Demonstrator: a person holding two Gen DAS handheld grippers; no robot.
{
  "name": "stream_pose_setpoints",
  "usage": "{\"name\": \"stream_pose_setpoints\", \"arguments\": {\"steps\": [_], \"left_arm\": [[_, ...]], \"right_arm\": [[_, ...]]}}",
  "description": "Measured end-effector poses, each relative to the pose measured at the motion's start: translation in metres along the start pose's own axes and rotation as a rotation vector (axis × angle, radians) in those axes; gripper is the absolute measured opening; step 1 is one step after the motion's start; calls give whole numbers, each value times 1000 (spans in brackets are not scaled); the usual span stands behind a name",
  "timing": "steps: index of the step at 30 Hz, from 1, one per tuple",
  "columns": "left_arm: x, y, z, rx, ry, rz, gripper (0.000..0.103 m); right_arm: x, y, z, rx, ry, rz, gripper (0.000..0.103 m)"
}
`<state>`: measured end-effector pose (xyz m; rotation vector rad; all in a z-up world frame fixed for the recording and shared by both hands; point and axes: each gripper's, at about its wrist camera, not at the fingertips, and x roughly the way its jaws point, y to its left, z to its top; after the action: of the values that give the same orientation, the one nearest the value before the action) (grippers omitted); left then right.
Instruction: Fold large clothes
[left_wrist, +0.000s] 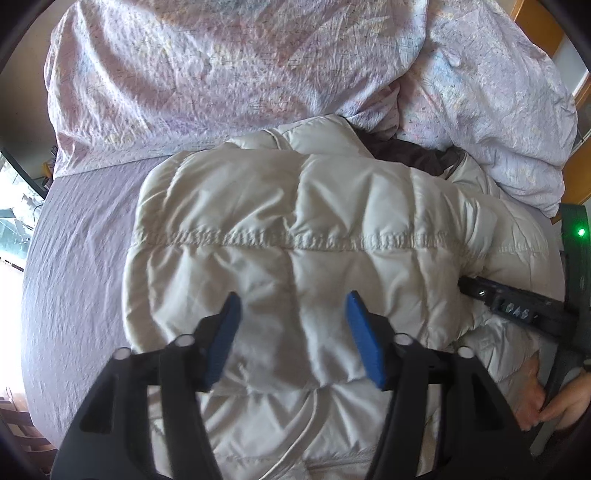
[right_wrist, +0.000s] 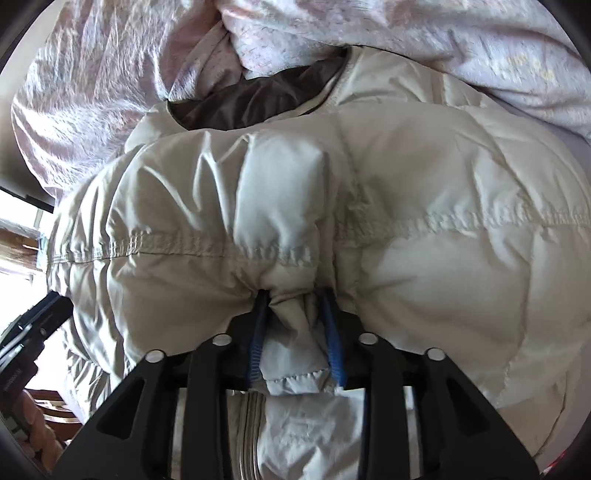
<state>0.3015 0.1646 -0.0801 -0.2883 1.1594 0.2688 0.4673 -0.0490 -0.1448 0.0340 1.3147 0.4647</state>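
Cream puffer jacket (left_wrist: 295, 221) (dark brown lining), plain lilac sheet (left_wrist: 81, 240), pastel-patterned duvet (left_wrist: 203, 74)

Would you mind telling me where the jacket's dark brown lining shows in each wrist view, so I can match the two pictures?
Left wrist view: the dark brown lining sits upper right of centre, at the far end of the white puffer jacket.
Right wrist view: it appears upper left of centre, just below the floral duvet.
Shared landmark: the jacket's gathered horizontal seam.
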Motion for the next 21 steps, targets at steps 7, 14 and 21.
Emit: {"name": "stream_pose_setpoints", "arguments": {"steps": [7,14,21], "left_arm": [[-21,29,-37,14,-8,12,74],[-42,68,-104,14,18,48,76],[-47,106,-172,-58,76,44,76]], "right_arm": [[-49,-26,-32,-43,-40,22,64],[-87,-92,-88,-31,-23,-22,71],[-110,-181,-149,95,30,-48,73]]}}
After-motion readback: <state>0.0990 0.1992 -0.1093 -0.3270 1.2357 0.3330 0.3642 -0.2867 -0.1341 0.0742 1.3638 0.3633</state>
